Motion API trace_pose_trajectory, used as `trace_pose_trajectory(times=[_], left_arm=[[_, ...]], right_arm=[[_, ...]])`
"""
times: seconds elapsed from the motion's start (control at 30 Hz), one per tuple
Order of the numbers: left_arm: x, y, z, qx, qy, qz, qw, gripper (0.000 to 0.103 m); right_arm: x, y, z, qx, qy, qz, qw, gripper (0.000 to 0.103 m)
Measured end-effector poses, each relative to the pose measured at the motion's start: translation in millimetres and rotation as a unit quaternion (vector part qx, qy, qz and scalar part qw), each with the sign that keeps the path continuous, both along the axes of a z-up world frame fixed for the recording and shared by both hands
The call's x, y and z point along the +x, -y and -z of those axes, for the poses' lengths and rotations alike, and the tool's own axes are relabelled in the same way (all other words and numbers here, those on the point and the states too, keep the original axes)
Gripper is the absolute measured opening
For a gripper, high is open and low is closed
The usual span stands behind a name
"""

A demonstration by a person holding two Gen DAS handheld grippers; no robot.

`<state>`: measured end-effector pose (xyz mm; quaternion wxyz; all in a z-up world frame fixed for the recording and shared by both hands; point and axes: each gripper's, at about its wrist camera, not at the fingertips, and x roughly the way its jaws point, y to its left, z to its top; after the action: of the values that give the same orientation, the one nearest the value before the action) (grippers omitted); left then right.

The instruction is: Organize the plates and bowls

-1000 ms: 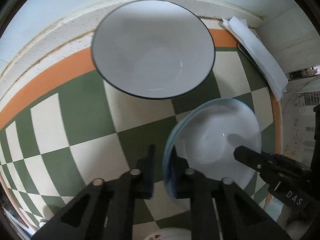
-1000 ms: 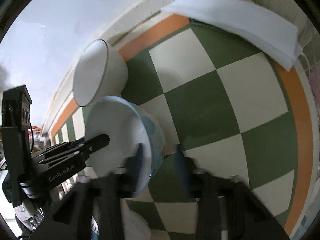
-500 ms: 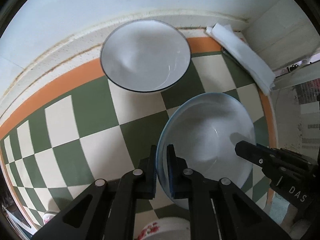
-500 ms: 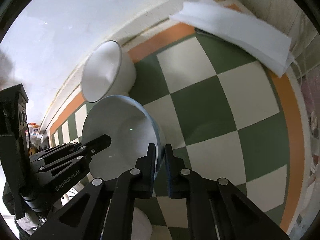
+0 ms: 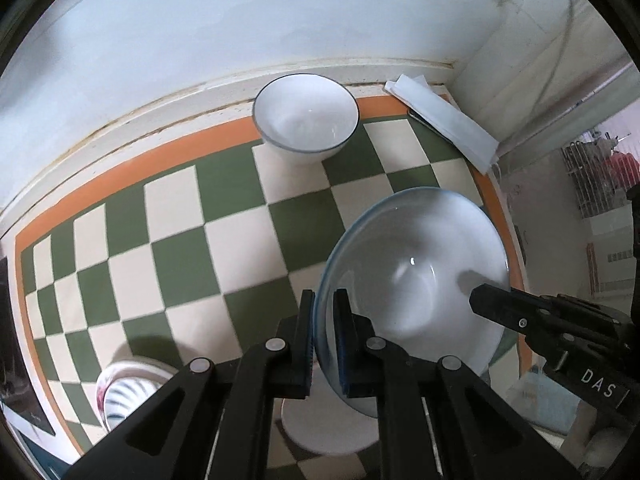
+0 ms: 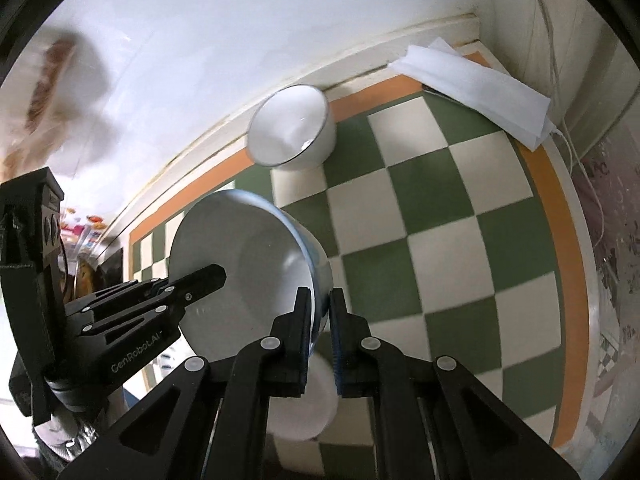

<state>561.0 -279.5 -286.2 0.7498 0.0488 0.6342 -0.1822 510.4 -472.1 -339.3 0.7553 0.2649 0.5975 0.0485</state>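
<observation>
Green-and-cream checked tablecloth [image 5: 240,240] with orange border, white blue-rimmed bowl [image 5: 416,272], white dark-rimmed bowl [image 5: 306,118]

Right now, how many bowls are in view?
3: a blue-rimmed white bowl gripped at opposite rims by both grippers, a dark-rimmed white bowl by the wall, a striped bowl at the mat's near-left edge. More may be hidden.

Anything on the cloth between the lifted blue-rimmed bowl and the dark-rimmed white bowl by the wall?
Nothing: bare green-and-cream checked cloth separates blue-rimmed bowl from dark-rimmed bowl, both views.

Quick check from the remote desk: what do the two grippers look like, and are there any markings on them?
Both are matte black with flat angular links and silver rivets. The left gripper has ridged blue-lined fingers; its body reads "GenRobot.AI". The right gripper looks the same, marked "DAS".
</observation>
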Motion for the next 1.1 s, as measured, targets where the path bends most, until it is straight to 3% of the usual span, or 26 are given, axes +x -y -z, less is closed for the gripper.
trace_pose_trajectory(times=[0.3,0.53,0.8,1.1], left_arm=[[-51,-31,-1,0.007,-0.007,-0.006,0.9999,0.007],[-77,-44,30,0.022,-0.043,-0.019,0.9987,0.007],[-83,-41,55,0.041,-0.059,-0.017,0.9973,0.007],[-84,-35,71,0.065,-0.065,-0.008,0.9957,0.007]], right_arm=[[-47,-32,-8,0.009,0.000,-0.020,1.000,0.011],[-66,-53,20,0.018,-0.032,-0.040,0.999,0.011],[-70,-59,52,0.016,-0.063,-0.051,0.997,0.011],[-67,-55,66,0.013,-0.084,-0.051,0.995,0.011]])
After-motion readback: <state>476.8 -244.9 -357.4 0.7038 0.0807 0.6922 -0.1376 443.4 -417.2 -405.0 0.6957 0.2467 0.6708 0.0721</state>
